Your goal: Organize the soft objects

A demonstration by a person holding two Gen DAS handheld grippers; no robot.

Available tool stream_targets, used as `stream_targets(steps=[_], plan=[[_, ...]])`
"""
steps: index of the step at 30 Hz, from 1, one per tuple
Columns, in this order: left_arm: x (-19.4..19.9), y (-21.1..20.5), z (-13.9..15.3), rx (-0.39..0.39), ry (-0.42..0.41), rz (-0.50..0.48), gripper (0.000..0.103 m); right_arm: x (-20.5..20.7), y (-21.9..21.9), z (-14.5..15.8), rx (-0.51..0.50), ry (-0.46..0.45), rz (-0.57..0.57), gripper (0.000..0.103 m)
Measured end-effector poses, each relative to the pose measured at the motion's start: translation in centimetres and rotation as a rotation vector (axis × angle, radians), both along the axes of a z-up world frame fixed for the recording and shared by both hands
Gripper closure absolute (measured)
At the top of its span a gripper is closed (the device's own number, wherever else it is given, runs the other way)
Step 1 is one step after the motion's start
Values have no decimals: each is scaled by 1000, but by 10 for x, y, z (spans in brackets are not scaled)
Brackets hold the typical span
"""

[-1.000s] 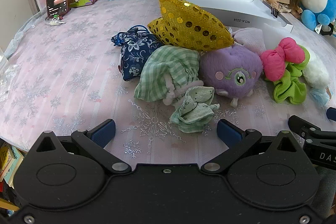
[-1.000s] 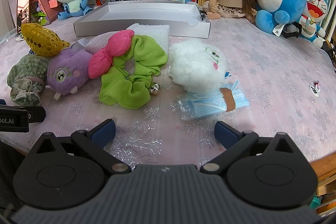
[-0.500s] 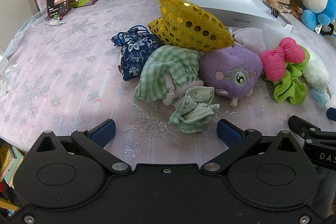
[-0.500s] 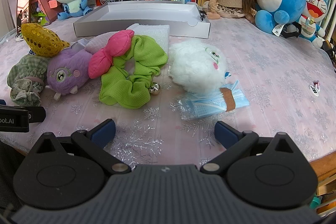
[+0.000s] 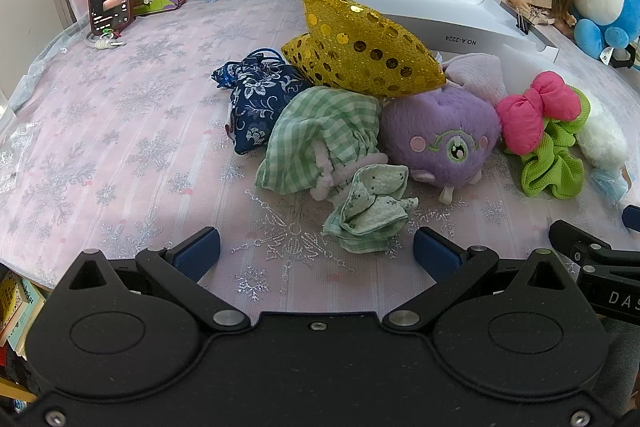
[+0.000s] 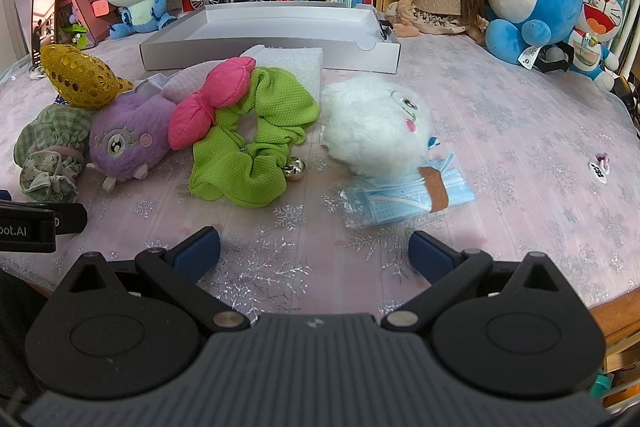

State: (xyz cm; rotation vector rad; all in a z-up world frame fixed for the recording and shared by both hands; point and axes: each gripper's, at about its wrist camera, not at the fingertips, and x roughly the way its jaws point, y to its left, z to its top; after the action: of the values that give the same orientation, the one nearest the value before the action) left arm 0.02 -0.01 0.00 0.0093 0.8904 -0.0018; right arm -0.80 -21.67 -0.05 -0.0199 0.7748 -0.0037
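1. Nothing is picked up yet: the left hand-held gripper (image 5: 316, 247) and the right hand-held gripper (image 6: 314, 247) both hover wide and empty over the near edge of the bench (image 6: 520, 131).
2. The likely next move is a light pinch on one soft thing, then a lift to the empty white tray (image 6: 280, 27) at the far side.
3. Count, left to right: one blue pouch (image 5: 260, 103), one gold sequin cushion (image 5: 360, 47), one green checked pouch (image 5: 320, 139), one purple plush (image 6: 128, 143), one green scrunchie (image 6: 248, 151), one white plush (image 6: 376, 131), one mask pack (image 6: 404, 195).
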Motion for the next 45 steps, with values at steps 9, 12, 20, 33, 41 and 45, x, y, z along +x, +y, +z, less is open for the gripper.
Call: stream_targets(steps=[9,12,20,33,41,45], plan=[[0,0,0,0,-1,0,0,0,0,0,0,-1,0,0],[0,0,0,0,-1,0,0,-1,0,0,0,-1,0,0],[-1,0,0,1,-10,1,0,-1,-1,1,0,-8,-3,0],[-7,3,-2,0,-40,-16,0,-7,-1,-3,-2,-45,6,0],[-13,12,-6,-10,-98,-25,0,-14,-2,-9,6,-120,6,0],[-13,14,-4,-21,-96,-30,8,-16,-7,-6,40,-131,8,0]])
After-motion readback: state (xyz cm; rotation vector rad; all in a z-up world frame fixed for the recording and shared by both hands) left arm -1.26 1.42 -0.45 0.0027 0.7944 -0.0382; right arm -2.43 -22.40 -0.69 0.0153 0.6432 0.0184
